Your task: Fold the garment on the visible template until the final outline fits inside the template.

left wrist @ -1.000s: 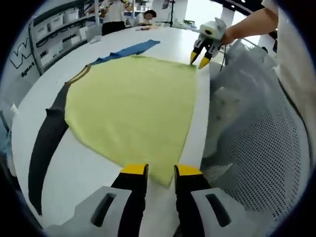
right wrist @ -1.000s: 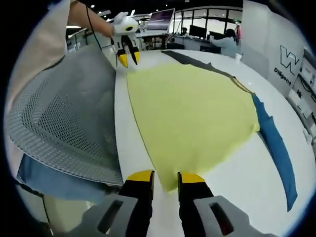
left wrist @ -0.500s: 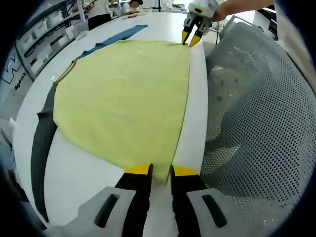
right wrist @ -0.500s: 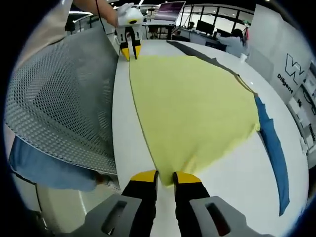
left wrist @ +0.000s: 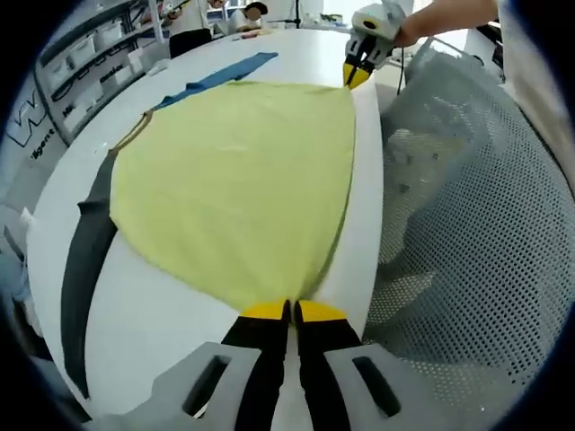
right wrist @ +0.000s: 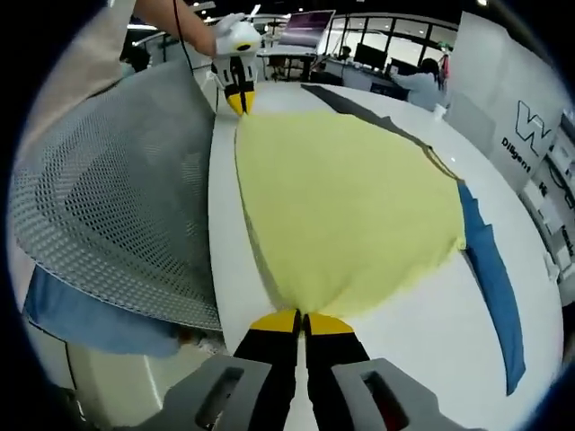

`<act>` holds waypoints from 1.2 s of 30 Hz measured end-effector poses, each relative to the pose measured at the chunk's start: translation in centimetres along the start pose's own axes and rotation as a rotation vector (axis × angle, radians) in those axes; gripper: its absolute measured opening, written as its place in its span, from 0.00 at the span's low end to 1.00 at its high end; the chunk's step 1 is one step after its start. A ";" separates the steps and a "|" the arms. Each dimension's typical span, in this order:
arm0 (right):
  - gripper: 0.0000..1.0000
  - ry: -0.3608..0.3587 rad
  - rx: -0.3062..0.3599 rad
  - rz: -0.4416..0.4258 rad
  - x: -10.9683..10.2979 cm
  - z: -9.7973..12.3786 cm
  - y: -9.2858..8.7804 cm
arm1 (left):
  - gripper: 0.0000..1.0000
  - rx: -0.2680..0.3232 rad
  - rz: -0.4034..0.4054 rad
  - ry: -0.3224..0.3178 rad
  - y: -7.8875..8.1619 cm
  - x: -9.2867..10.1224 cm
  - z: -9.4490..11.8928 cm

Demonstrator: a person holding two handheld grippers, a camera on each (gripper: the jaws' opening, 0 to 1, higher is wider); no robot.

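White table (left wrist: 162,305); claws pinch smooth yellow garment (left wrist: 243,180).

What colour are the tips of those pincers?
Yellow, on black jaws; clearest on the left gripper in the left gripper view.

garment (left wrist: 234,180) – matt yellow cloth | table (left wrist: 162,314) – smooth glossy white | chair back (left wrist: 467,251) – perforated mesh

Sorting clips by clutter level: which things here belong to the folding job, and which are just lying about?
Job:
yellow garment
left gripper, shut on one garment corner
right gripper, shut on another corner
white table

Lying about:
blue strip
dark strip
mesh chair back
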State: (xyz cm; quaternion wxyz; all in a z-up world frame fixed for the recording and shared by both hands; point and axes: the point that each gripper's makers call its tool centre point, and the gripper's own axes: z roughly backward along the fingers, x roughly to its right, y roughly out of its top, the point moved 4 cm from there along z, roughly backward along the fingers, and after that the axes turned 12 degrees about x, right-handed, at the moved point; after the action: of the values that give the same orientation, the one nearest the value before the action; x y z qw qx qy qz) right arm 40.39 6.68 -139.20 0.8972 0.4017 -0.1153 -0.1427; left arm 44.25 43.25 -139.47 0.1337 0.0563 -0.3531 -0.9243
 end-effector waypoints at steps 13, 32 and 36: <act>0.00 0.053 -0.038 0.010 -1.4 -0.9 -0.7 | 0.13 -0.044 0.016 -0.031 -1.3 1.5 -1.0; 0.04 -0.186 0.116 -0.345 4.9 2.2 -0.9 | 0.20 0.127 0.222 0.068 -0.1 -0.6 1.3; 0.05 -0.274 0.112 -0.396 7.8 3.1 -2.2 | 0.21 0.151 0.250 0.095 0.6 -1.5 1.3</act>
State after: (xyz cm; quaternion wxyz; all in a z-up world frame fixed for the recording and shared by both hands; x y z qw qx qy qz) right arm 46.36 0.43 -138.10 0.8041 0.4425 -0.1625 -0.3622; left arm 45.53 44.08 -138.07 0.2598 0.0652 -0.4193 -0.8674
